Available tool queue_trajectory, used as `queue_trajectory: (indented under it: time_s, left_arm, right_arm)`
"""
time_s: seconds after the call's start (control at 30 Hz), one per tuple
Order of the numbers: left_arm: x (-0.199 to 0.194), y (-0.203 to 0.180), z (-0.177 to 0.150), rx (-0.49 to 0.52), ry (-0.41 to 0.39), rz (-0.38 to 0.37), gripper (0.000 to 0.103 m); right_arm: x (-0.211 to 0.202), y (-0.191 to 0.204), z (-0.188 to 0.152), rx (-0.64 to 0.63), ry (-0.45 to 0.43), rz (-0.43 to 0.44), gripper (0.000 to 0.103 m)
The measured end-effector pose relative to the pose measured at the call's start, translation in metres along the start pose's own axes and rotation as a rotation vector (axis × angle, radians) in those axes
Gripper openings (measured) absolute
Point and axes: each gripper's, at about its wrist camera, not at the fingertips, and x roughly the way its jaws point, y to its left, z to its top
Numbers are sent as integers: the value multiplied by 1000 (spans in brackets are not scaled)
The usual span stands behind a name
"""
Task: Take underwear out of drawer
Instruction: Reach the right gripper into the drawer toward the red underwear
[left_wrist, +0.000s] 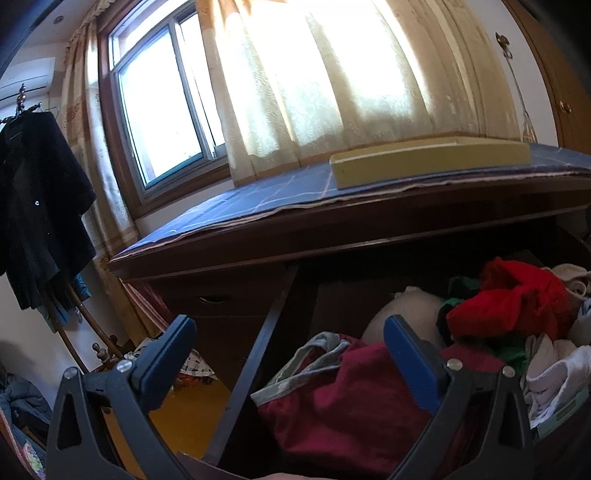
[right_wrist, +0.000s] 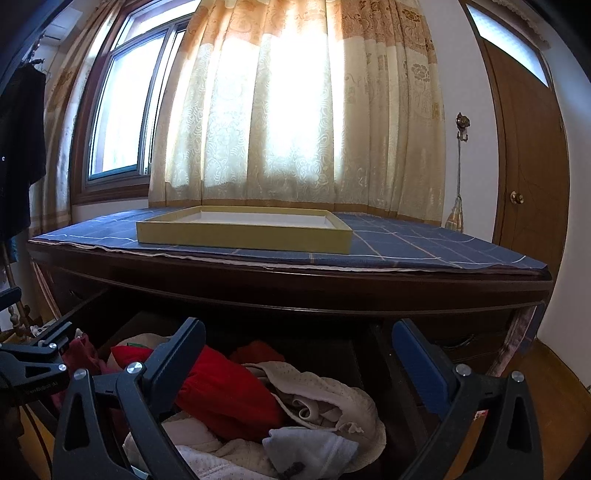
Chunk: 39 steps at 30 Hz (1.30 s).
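My left gripper (left_wrist: 291, 339) hangs over the open drawer (left_wrist: 255, 354), jaws spread wide, nothing between them. The left finger sits out past the drawer's side rail, over the orange floor (left_wrist: 192, 406); the right finger, blue pad showing, is above the clothes. Right under that gap lies a dark red pair of underwear (left_wrist: 343, 402) with a grey waistband, crumpled against the near left corner of the drawer. Behind it, a bright red garment (left_wrist: 517, 299) is piled on top of pale and green pieces, with white fabric (left_wrist: 557, 373) at the right edge.

My right gripper (right_wrist: 299, 343) is wide open too, gripping nothing, hovering above the drawer's middle. Below it I see the bright red garment (right_wrist: 229, 391), a cream mesh-textured piece (right_wrist: 332, 391) just beside it, and a grey-white piece (right_wrist: 310, 450) nearest the camera. At the far left of this view my other gripper's black frame pokes in, with dark red cloth just behind it.

Above the drawer, the dark wooden dresser top carries a blue checked cloth (right_wrist: 406, 243), and a shallow yellow tray (right_wrist: 243, 232) sits on it. Sunlit curtains (right_wrist: 295, 110) hang behind, a window (left_wrist: 159, 110) to the left, a dark jacket (left_wrist: 37, 206) on a stand, a wooden door (right_wrist: 524, 177) on the right.
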Motion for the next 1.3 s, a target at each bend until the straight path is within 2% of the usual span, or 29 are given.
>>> queue_trajectory:
  time_s: [0.13,0.33,0.63,0.77,1.0,1.3]
  left_arm:
    - [3,1,4,-3,39,-34,103]
    - [9,7,13,-89,138,-123,103]
    - [10,-7,19,-34,147,-97,103]
    - [14,-11,18,-19,159,-110,103]
    - [16,-8,14,-47,162,-99,103]
    - [20,-5,14,-71,191,-120,103]
  right_arm:
    - [1,-3,1,13,9,9,102]
    - [1,-14,6,64,42,12,102]
    - [0,-46,5,203,142,37,102]
    - [-11,-47,2,192,128,53,102]
    - [-2,-39,-10,178,207,190,102]
    - [-10,-12,-12,67,172,297,102]
